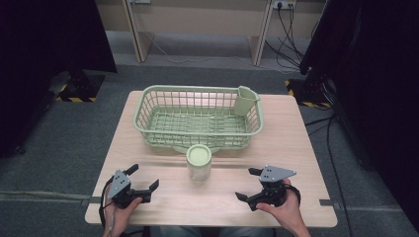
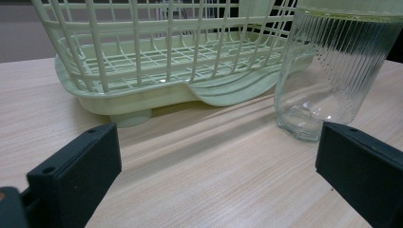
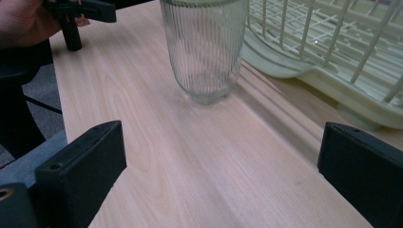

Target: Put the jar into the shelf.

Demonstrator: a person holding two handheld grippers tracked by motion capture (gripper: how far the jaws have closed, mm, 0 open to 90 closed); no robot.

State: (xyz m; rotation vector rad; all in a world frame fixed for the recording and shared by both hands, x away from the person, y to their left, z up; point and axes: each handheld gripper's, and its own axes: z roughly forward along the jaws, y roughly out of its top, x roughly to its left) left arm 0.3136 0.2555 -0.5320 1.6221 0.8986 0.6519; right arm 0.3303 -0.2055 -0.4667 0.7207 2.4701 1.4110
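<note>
A ribbed clear glass with a pale green lid stands upright on the wooden table, just in front of a pale green dish basket. My left gripper rests open at the front left, its jaws aimed toward the glass and the basket. At the front right my right gripper is open too, and nothing lies between its jaws. In the right gripper view the glass stands ahead, with the basket to its right and the left gripper farther off.
A green cutlery cup hangs in the basket's back right corner. The basket sits on a drip tray with a spout facing the glass. Dark curtains and stands flank the table; cables run along the floor at the back right.
</note>
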